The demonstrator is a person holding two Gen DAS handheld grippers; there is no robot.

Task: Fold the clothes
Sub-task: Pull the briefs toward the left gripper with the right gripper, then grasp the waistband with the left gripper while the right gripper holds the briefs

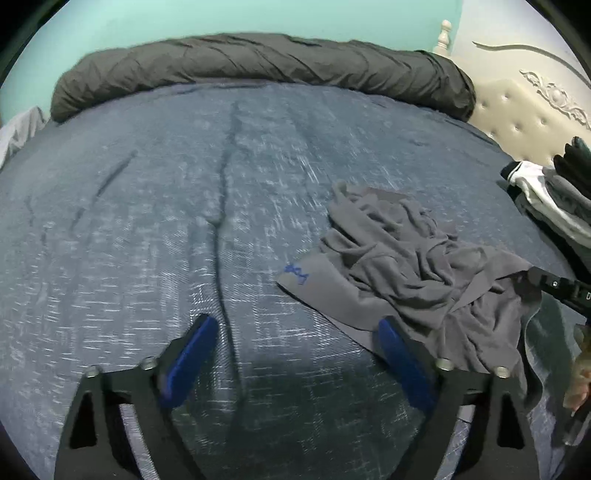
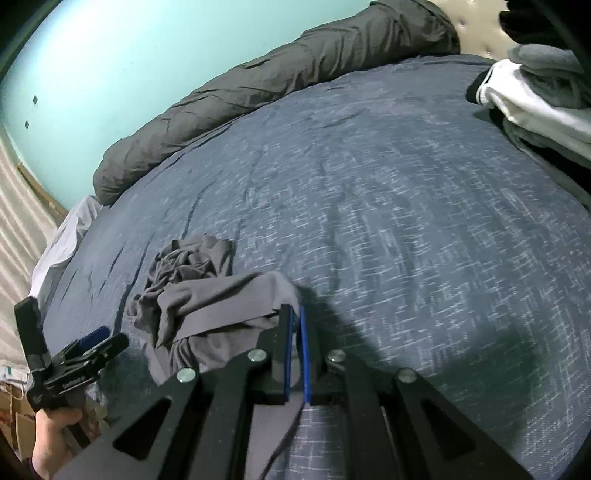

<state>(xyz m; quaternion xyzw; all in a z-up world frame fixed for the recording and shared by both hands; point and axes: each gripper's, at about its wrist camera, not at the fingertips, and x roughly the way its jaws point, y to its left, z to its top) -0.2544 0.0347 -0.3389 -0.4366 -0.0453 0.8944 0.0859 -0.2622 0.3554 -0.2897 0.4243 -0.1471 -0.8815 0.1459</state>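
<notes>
Grey crumpled garment (image 1: 413, 258) lying in a heap on blue-grey woven bedspread (image 1: 166, 221), toward the near right part of the bed. Small blue print near its flat corner, not readable. White lettering on the other gripper's body in both views, too small to read.

Left gripper (image 1: 295, 354) hovering over bare bedspread, fingers (image 1: 188, 358) spread wide, nothing between them; right finger tip just at the garment's near edge. Right gripper (image 2: 296, 350) fingers closed, pinching grey fabric at the garment's near right edge (image 2: 221, 306); fabric pulled in a taut band toward the pinch.

Wide open stretch of bedspread left of and beyond the garment, only shallow creases in it. Dark grey rolled duvet (image 1: 258, 62) along the far edge, against a teal wall (image 1: 221, 18). Stack of folded clothes (image 2: 546, 96), white, grey and black, at the right edge, well apart from the garment. Cream tufted headboard (image 1: 517, 110) behind the stack. Pale sheet (image 2: 62, 236) hanging at the far left corner. Bare hand (image 2: 55, 439) holding the left gripper's handle.
</notes>
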